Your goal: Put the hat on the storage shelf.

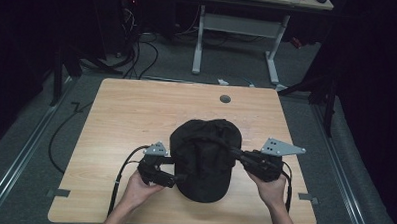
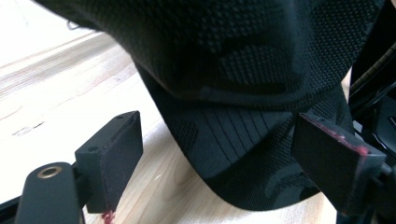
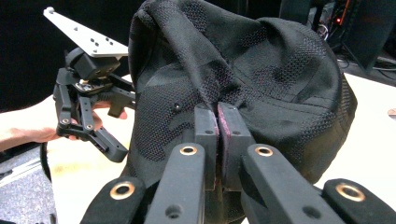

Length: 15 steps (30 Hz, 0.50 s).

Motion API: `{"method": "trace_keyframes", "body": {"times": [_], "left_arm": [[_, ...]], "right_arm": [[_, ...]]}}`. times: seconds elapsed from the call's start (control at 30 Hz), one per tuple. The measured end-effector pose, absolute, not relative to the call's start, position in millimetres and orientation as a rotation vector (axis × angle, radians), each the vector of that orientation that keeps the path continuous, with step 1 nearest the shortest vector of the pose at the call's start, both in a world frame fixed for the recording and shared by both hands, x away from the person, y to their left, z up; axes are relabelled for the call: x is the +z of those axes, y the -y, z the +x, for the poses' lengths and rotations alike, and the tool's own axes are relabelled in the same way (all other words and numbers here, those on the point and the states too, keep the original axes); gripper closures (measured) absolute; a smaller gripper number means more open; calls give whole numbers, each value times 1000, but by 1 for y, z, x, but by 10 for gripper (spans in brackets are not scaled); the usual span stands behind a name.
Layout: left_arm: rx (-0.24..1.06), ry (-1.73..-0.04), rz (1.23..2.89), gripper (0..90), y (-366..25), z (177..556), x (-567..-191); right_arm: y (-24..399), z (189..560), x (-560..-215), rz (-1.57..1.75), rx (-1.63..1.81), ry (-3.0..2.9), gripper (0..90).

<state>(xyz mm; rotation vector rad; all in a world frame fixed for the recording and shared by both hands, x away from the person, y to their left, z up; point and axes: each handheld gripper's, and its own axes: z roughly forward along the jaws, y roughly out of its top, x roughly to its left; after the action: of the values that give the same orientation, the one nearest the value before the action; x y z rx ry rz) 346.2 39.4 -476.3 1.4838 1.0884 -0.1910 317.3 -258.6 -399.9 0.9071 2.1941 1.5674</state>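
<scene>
A black cap [image 1: 205, 160] sits on the near half of a pale wooden table [image 1: 131, 114], its rounded crown toward the far side and its curved brim pointing back at the person. The cloth is a knobbly woven mesh with darker, smoother patches running through it like a faint camouflage, and the brim carries rows of parallel stitching, plain in the left gripper view where the brim's edge [image 2: 243, 163] rests on the wood. The right gripper [image 3: 217, 122] has its two flat pads pressed together on a pinch of the crown fabric, so the cloth rises in a soft fold at the jaws; from above it [image 1: 240, 154] reaches in from the cap's right side, with its grey three-cornered plate standing out over the wood. The left gripper [image 1: 179, 177] sits at the cap's left, near the brim, and its jaws stand well apart: in its own view the blocky black pads [image 2: 114, 158] frame the brim on either side without touching it, each pad showing a rubbed reddish edge. Both tools are matt black, jointed with brass-coloured rivets, and each is held by a bare hand, left [image 1: 141, 187] and right [image 1: 271, 189], coming up from the near edge. The table top is light grained laminate with rounded corners and a small dark round grommet [image 1: 225, 99] toward its far side. Beyond it, the grey floor holds loose black cables [image 1: 138, 55] and the white legs of another desk [image 1: 236, 38].
</scene>
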Motion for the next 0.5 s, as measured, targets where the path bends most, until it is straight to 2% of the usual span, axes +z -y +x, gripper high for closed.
{"method": "trace_keyframes", "body": {"times": [0.2, 0.5], "left_arm": [[-238, -1063, 1482, 186, -36, 345, -474], [-213, -1033, 1448, 306, -41, 340, -466]], "right_arm": [[260, 317, -400, 887, 1579, -2191, 881], [260, 319, -405, 880, 1525, -2169, 880]]}}
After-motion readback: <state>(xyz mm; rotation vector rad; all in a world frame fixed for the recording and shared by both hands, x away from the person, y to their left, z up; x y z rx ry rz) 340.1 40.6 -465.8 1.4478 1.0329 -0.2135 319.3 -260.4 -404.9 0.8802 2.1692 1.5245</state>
